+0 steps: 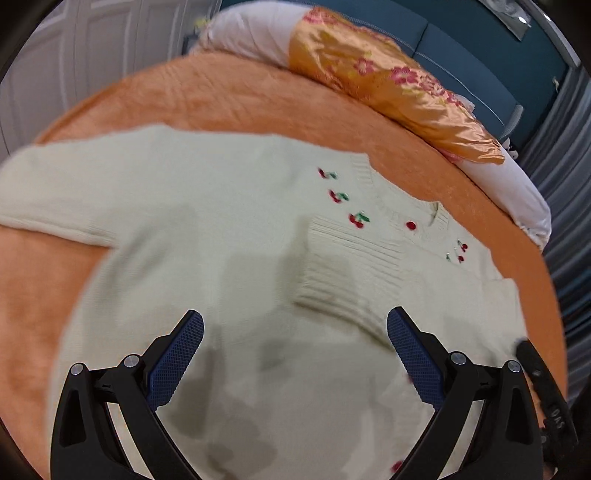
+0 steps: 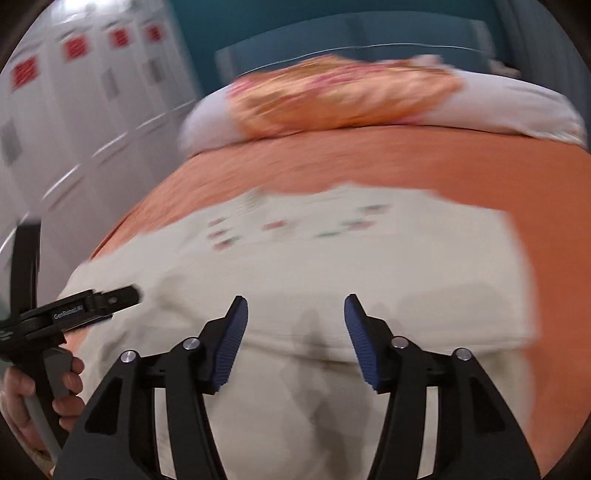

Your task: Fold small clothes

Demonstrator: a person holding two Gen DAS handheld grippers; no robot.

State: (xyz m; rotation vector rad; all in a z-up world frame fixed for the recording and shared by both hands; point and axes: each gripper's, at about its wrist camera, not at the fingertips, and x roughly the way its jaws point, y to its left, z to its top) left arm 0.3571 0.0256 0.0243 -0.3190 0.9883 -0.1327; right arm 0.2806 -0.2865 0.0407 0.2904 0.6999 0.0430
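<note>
Lying flat on the orange bedspread (image 1: 229, 96): a cream knit sweater (image 1: 207, 236), one sleeve folded across the chest with its ribbed cuff (image 1: 347, 280) resting near the neckline. Showing crisply in the left wrist view only: embroidered cherries (image 1: 358, 218) and a red button (image 1: 410, 225) by the collar, plus the other sleeve stretching out to the left. Hovering spread wide above the sweater's lower body, gripping nothing: the left gripper (image 1: 295, 336). Blurring heavily in the right wrist view, yet revealing the person's left hand (image 2: 40, 391) clutching the left gripper's handle at the edge. Hanging released over the cream knit too, pads apart: the right gripper (image 2: 295, 314). Sitting at the head of the bed: a white pillow (image 1: 251, 33) draped in orange floral satin (image 1: 388, 88). Standing behind: a teal headboard (image 1: 461, 51), and pale cabinet doors (image 2: 74, 110) off to the left.
</note>
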